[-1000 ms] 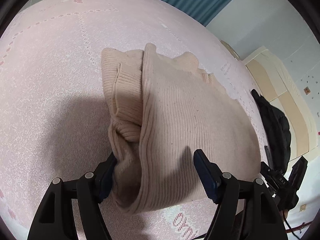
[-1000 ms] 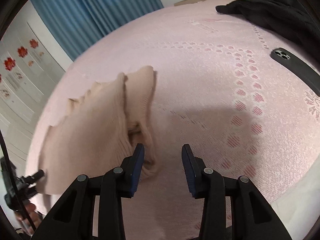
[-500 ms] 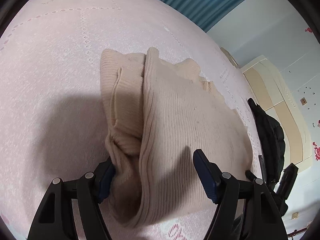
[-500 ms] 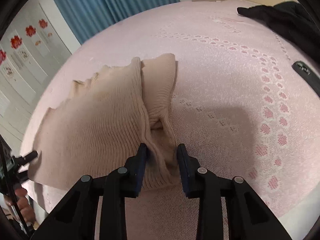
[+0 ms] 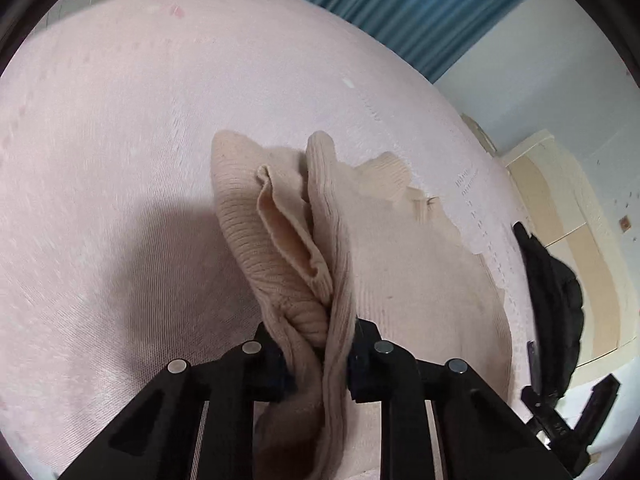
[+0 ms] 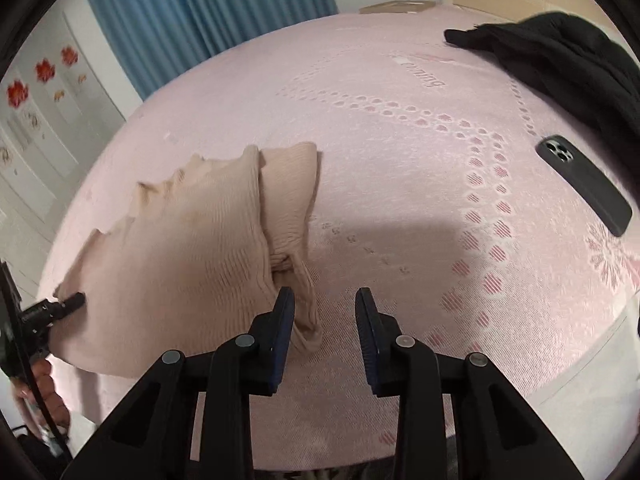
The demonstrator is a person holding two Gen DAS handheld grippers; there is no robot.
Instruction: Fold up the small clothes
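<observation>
A beige ribbed knit garment lies partly folded on the pink bed cover. My left gripper is shut on the garment's near edge, with bunched fabric pinched between its jaws. In the right wrist view the same garment lies at the left, and my right gripper is open, its left finger beside the garment's hanging corner, holding nothing. The left gripper's tip shows at the garment's far left edge there.
A black garment lies at the bed's far right, with a dark phone face down near it. Blue curtains hang behind the bed. The black garment also shows right of the knit in the left wrist view.
My left gripper has shut on the garment's edge and bunched it. My right gripper, briefly shut around the corner half a second ago, has opened and drawn back to the right.
</observation>
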